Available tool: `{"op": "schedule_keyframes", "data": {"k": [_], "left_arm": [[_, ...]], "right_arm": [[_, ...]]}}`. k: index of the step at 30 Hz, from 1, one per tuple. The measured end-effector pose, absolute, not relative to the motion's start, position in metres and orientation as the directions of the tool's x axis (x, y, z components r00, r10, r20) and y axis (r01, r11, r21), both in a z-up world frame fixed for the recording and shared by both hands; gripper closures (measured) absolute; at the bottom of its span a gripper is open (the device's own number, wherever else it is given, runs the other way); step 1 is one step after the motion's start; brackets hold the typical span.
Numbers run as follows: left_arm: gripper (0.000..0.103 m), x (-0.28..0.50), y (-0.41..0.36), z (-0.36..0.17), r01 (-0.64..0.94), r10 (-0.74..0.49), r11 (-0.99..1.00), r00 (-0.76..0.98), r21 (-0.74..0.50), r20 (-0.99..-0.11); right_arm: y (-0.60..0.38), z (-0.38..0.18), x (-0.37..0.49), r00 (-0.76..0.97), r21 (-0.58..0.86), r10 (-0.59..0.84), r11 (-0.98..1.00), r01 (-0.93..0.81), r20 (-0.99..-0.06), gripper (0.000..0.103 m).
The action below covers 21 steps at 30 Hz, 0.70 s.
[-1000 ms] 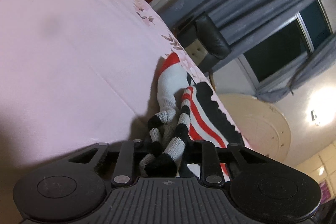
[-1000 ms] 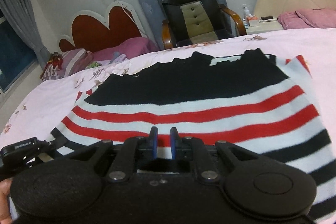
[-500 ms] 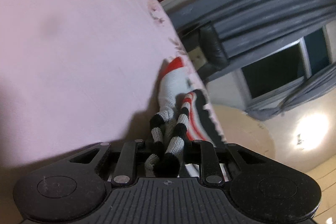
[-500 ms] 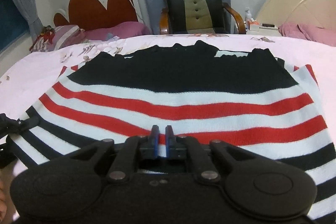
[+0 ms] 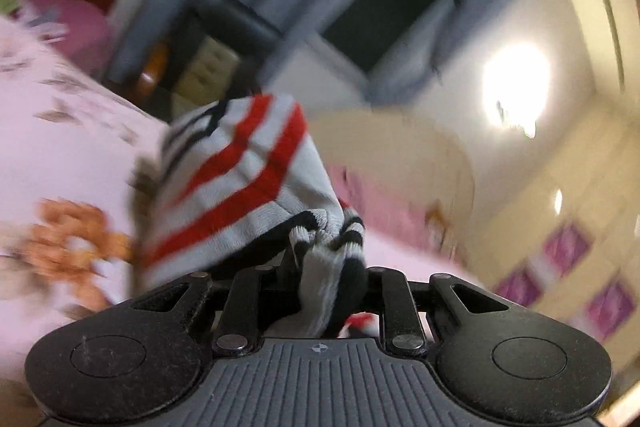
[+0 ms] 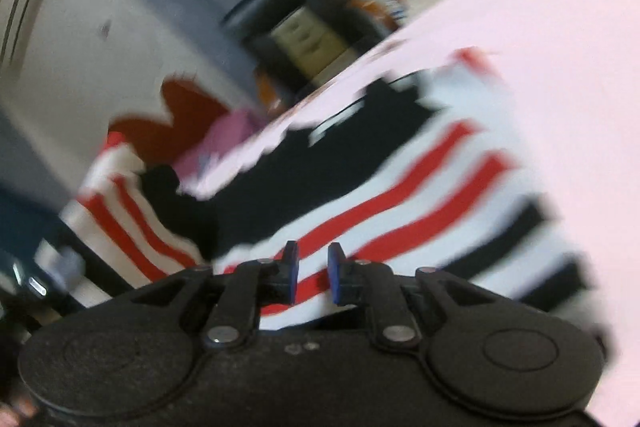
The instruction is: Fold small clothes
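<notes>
A knitted sweater with black, white and red stripes [image 6: 400, 195] lies spread on the pink bed sheet [image 6: 560, 67]. My left gripper [image 5: 328, 267] is shut on the sweater's ribbed black-and-white sleeve cuff [image 5: 320, 283], which bunches between the jaws and hides the fingertips. The striped sleeve [image 5: 240, 179] hangs lifted from that grip above the sheet [image 5: 60, 131]. My right gripper [image 6: 314, 267] hovers tilted over the sweater's lower striped part. Its jaws are opening, and the blue pads [image 6: 292, 267] stand apart with striped cloth showing behind the gap, not pinched. Both views are blurred.
A black chair [image 6: 304, 35] stands beyond the bed's far edge by grey curtains. A dark red headboard [image 6: 188, 115] and pink pillows are at the bed's head. A round beige board [image 5: 400, 155] leans against the wall past the bed.
My left gripper has risen and swung, lifting the sleeve off the sheet. The right gripper has rolled to a tilt and its pads have parted from a nearly closed position.
</notes>
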State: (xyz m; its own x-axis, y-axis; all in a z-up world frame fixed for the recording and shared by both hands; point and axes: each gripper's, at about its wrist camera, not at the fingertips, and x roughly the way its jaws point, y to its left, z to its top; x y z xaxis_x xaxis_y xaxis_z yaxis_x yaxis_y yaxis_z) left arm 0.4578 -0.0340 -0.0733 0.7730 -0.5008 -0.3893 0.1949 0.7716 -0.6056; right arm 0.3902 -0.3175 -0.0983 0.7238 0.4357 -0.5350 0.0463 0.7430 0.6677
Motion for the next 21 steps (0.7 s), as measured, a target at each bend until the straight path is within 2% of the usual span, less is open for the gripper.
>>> {"op": "schedule_keyframes", "data": {"k": [5,7,8,9,10,13,16,19,20,21], "left_arm": [[0.081,0.48,-0.117,-0.114,0.209,-0.539,0.814,0.619,-0.541,-0.571],[0.08,0.476,-0.137,-0.124,0.245,-0.511,0.848,0.615,-0.471,-0.6],[0.067,0.471,-0.141,-0.123,0.262,-0.509,0.851,0.626,-0.456,-0.59],[0.038,0.467,-0.142,-0.119,0.292,-0.539,0.834,0.615,-0.469,-0.576],[0.026,0.462,-0.14,-0.114,0.323,-0.586,0.802,0.589,-0.503,-0.556],[0.024,0.442,-0.123,-0.088,0.391,-0.638,0.759,0.604,-0.52,-0.477],[0.024,0.431,-0.076,-0.072,0.34,-0.585,0.782,0.69,-0.523,-0.427],[0.024,0.442,-0.023,-0.079,0.186,-0.435,0.852,0.771,-0.489,-0.466],[0.024,0.449,-0.01,-0.085,0.143,-0.411,0.856,0.77,-0.496,-0.488],[0.024,0.454,0.002,-0.094,0.111,-0.403,0.852,0.762,-0.511,-0.507]], "right_arm": [[-0.392,-0.095,0.363,0.762,0.716,0.388,0.684,0.14,-0.519,0.08],[-0.415,-0.096,0.354,0.766,0.732,0.38,0.661,0.167,-0.518,0.074],[-0.423,-0.097,0.349,0.77,0.741,0.379,0.648,0.176,-0.514,0.066],[-0.43,-0.098,0.344,0.775,0.752,0.379,0.634,0.182,-0.506,0.055],[-0.434,-0.101,0.341,0.78,0.761,0.379,0.623,0.183,-0.497,0.052],[-0.434,-0.104,0.337,0.782,0.799,0.417,0.578,0.165,-0.463,0.051],[-0.421,-0.101,0.345,0.767,0.821,0.479,0.561,0.107,-0.428,0.051],[-0.402,-0.1,0.361,0.726,0.825,0.543,0.562,0.059,-0.422,0.045],[-0.396,-0.1,0.366,0.712,0.824,0.556,0.564,0.055,-0.429,0.039],[-0.389,-0.1,0.372,0.699,0.82,0.567,0.57,0.05,-0.436,0.039]]}}
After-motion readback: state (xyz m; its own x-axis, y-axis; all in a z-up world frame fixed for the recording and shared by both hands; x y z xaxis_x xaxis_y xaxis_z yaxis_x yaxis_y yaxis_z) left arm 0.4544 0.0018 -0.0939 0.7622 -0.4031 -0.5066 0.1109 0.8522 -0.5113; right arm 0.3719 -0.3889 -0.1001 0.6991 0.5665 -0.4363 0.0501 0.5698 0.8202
